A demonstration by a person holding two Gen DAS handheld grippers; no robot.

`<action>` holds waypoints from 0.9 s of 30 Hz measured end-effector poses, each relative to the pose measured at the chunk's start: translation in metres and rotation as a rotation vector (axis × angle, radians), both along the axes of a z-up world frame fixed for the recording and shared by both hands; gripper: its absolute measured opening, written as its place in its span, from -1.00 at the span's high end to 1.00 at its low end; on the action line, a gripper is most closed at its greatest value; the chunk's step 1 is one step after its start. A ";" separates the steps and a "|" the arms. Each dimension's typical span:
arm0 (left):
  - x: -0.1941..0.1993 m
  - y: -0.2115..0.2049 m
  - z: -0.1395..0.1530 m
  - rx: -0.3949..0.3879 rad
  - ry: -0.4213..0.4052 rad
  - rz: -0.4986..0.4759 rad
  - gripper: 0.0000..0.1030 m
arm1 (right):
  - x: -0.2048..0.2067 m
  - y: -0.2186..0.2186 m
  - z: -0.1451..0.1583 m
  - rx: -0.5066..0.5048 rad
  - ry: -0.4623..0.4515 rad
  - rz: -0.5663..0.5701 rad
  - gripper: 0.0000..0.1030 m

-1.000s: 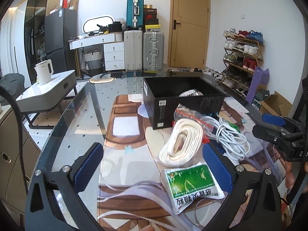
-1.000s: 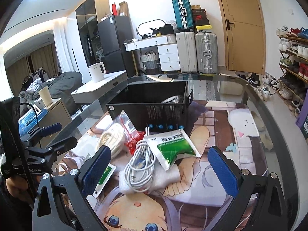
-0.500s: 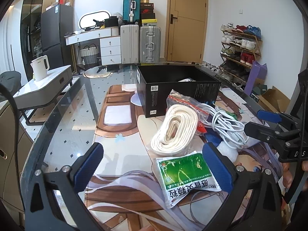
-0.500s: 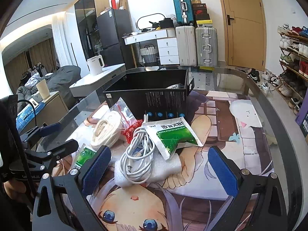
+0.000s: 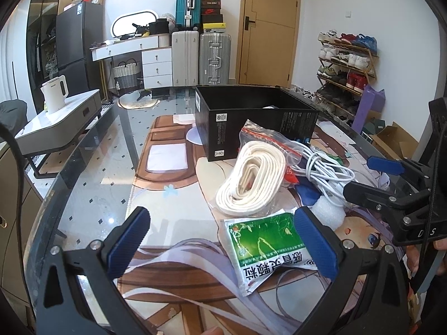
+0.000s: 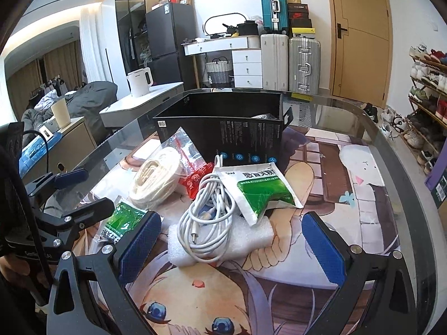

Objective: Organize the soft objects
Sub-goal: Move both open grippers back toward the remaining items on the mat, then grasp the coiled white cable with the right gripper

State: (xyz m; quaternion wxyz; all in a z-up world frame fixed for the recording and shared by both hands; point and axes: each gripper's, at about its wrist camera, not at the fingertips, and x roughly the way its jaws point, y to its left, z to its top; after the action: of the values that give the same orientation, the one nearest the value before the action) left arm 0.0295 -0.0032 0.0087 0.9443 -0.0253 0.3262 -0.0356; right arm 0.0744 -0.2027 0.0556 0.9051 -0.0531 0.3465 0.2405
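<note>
Most of the sorting is judged to be left undone. A black box (image 6: pixel 223 136) is seen standing open at the far side of the pile on the glass table (image 5: pixel 92 184), and only one pale item is glimpsed inside it at its right end; what it is cannot be told.

The remaining soft things are gathered just in front of the box. A coil of white strap (image 5: pixel 252 178) in a clear zip bag is lying at the left of the pile, with a red packet (image 6: pixel 195 180) tucked against it. A bundle of white cable (image 6: pixel 208 217) is resting on a piece of white foam (image 6: pixel 259 236), and a green sachet (image 6: pixel 259 189) is leaning on the cable. A second green sachet (image 5: pixel 268 241) is lying nearest the left hand-held gripper (image 5: pixel 220 240), partly under its right finger.

Nothing is held. The left hand-held gripper is spread wide and empty above that sachet, and the right hand-held gripper (image 6: pixel 230 247) is likewise released, its fingers set either side of the foam and cable. At least five items are counted outside the box.
</note>
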 end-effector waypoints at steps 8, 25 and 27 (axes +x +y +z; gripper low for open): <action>0.000 -0.003 -0.005 -0.001 0.023 -0.018 -1.00 | 0.000 0.002 -0.001 0.014 0.017 0.019 -0.99; -0.002 -0.002 -0.013 -0.013 0.046 -0.032 -1.00 | 0.002 0.009 -0.002 0.035 0.055 0.069 -0.65; 0.000 -0.001 -0.013 -0.015 0.047 -0.028 -1.00 | 0.000 0.011 -0.001 0.034 0.050 0.077 -0.60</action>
State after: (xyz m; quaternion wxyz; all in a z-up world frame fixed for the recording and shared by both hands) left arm 0.0291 -0.0045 -0.0043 0.9356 -0.0285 0.3483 -0.0505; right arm 0.0743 -0.1919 0.0543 0.8871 -0.0452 0.3625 0.2822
